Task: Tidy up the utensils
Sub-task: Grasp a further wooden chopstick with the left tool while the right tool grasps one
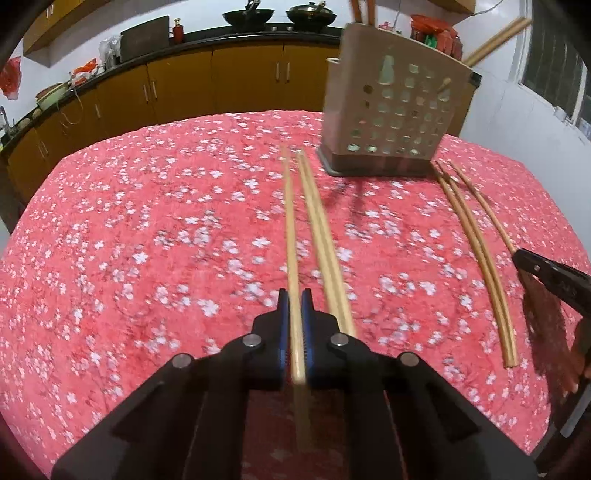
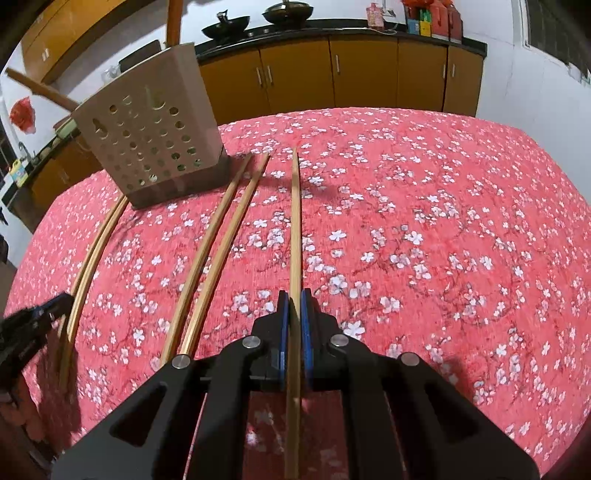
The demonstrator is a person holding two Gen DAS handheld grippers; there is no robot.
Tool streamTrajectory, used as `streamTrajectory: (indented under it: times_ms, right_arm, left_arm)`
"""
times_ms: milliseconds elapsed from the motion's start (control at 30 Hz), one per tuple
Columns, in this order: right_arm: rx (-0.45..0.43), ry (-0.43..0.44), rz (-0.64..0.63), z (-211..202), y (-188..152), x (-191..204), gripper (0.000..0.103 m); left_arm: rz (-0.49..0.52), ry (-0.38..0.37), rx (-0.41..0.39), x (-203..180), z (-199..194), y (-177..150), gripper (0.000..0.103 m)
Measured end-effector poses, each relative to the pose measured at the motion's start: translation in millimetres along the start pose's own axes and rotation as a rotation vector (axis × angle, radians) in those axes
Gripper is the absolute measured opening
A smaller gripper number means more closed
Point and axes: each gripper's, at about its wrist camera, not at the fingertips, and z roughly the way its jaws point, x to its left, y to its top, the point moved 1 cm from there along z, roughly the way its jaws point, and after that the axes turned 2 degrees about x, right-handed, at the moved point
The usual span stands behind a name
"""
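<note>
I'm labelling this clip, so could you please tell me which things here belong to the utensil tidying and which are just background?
Job:
left gripper clamping a chopstick
right gripper clamping another chopstick
loose chopsticks
perforated holder

Background:
floral tablecloth
woks
cabinets

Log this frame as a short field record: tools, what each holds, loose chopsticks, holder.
left tool: shut on one chopstick, pointing toward the holder
right tool: shut on one chopstick
loose chopsticks: pair just right of the left tool; pair just left of the right tool
utensil holder: perforated, upright on the table, chopsticks already standing in it
surface: red floral tablecloth
background: yellow cabinets, woks on the counter
</note>
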Motion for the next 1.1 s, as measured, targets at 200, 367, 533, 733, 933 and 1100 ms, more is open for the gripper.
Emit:
streamTrajectory:
  times_ms: [200, 367, 533, 733, 933, 1100]
  right_arm:
    - [-0.011, -0.027, 0.005, 12, 16, -6, 0.008]
    - [-0.033, -0.05, 0.008, 23, 30, -12, 0.008]
    - [-0.038, -0.047, 0.015, 26, 31, -14, 0.008]
    - [-0.037, -0.044, 0.018, 26, 31, -14, 0.008]
    - [-0.037, -0.044, 0.018, 26, 32, -14, 0.008]
    - [-0.037, -0.043, 0.018, 26, 31, -14, 0.008]
  left_arm:
    - [-0.08, 0.049, 0.003, 37, 6, 14, 0.008]
    - [-0.151, 0.043, -0.014, 59, 7, 16, 0.009]
    - [-0.161, 0.045, -0.031, 60, 6, 14, 0.009]
    - [-0.178, 0.029, -0.035, 66, -2, 8, 0.009]
    - [-0.188, 0.02, -0.036, 67, -3, 8, 0.01]
    - [-0.2, 0.01, -0.037, 68, -1, 8, 0.01]
